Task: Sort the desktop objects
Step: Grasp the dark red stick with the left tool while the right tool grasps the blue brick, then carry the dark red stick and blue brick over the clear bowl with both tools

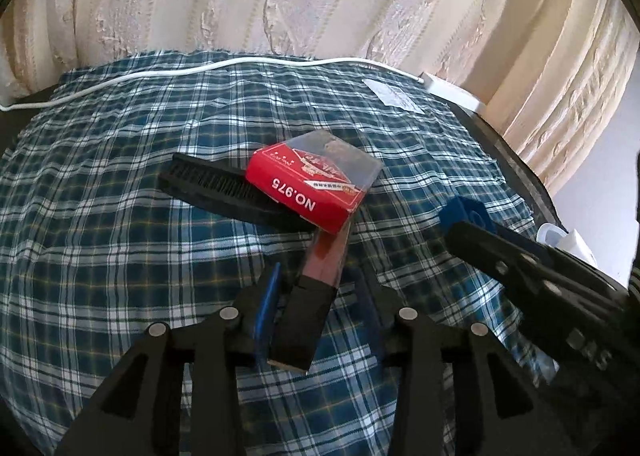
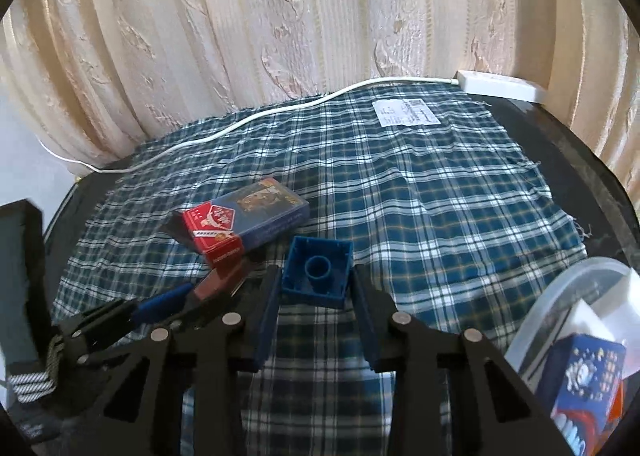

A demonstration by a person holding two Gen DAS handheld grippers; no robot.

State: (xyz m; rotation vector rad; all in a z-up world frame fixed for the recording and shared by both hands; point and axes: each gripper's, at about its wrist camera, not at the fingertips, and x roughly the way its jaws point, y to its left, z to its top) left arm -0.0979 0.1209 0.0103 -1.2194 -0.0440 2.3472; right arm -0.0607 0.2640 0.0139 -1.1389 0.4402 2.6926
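A slim red-tinted case with a black end (image 1: 308, 296) lies on the plaid cloth (image 1: 120, 248) between the fingers of my left gripper (image 1: 320, 276). It leans against the left blue pad (image 1: 266, 312), and the right pad stands apart from it, so the jaws are open. Just beyond, a red "NO.975" card box (image 1: 312, 183) rests on a black comb (image 1: 216, 187). My right gripper (image 2: 316, 276) is shut on a hollow blue building block (image 2: 316, 270), its open underside facing the camera. The left wrist view shows that block (image 1: 460, 211) at the right.
A white cable (image 2: 248, 121) runs along the back edge to a white power strip (image 2: 500, 85). A paper label (image 2: 404, 111) lies at the back right. A clear plastic tub (image 2: 560, 296) holding a blue printed box (image 2: 584, 380) stands at the near right. Curtains hang behind the table.
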